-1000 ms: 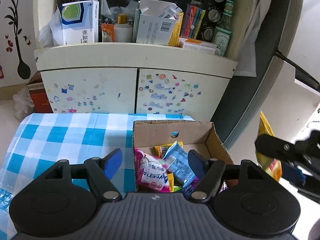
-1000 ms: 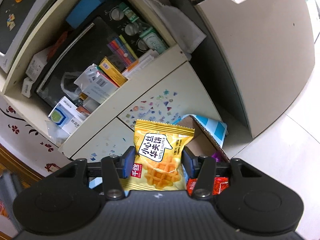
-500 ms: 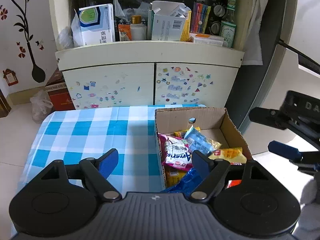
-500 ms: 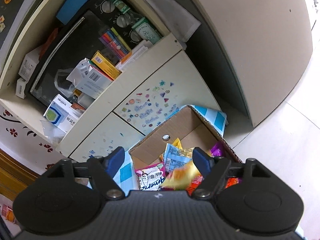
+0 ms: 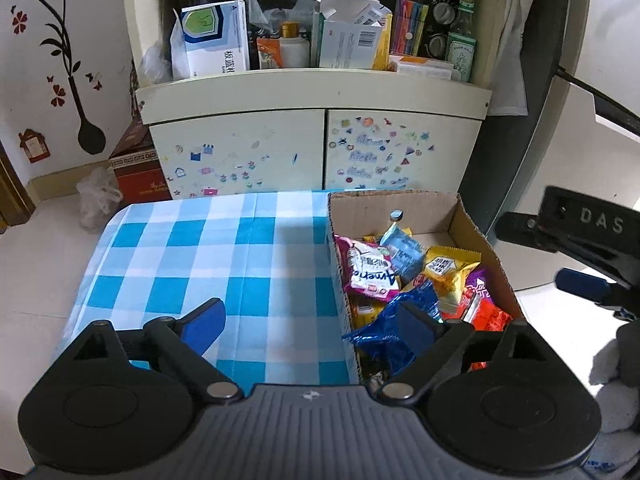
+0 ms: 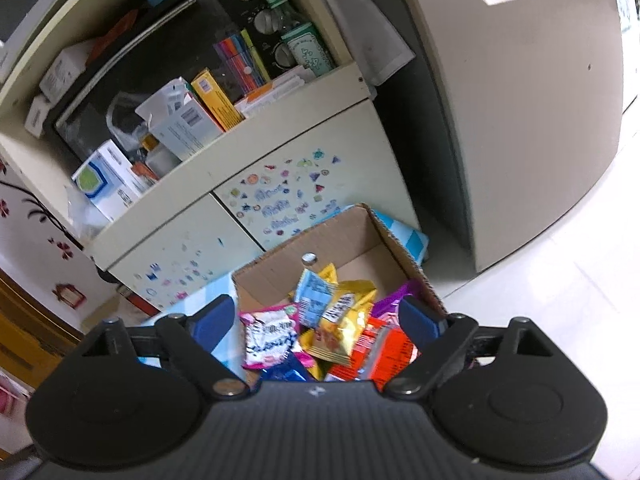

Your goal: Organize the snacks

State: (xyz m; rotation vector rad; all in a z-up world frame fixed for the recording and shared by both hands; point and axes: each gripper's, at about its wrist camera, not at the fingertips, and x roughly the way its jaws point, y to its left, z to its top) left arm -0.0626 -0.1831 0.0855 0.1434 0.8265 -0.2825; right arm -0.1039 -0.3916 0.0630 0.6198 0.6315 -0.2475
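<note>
A cardboard box (image 5: 424, 204) stands at the right end of a blue-checked table (image 5: 224, 256) and holds several snack packets. On top lie a yellow waffle packet (image 5: 450, 276), a pink packet (image 5: 370, 276) and a dark blue packet (image 5: 396, 328). My left gripper (image 5: 310, 318) hovers over the box's left wall, jaws opening, nothing pressed between them. My right gripper (image 6: 318, 320) hangs over the box (image 6: 336, 244), jaws opening and empty. The yellow waffle packet (image 6: 340, 330) lies loose below it. The right gripper (image 5: 580, 256) also shows at the right edge of the left wrist view.
A cream cabinet (image 5: 316, 152) with stickered doors stands right behind the table, its shelf crowded with boxes and bottles. A red carton (image 5: 138, 172) and a plastic bag (image 5: 98, 196) sit on the floor at left. A white appliance (image 6: 520, 100) stands to the right.
My right gripper has opened and let go of the yellow waffle packet, which dropped into the box. My left gripper has opened wider and drawn back, bringing more of the table into view.
</note>
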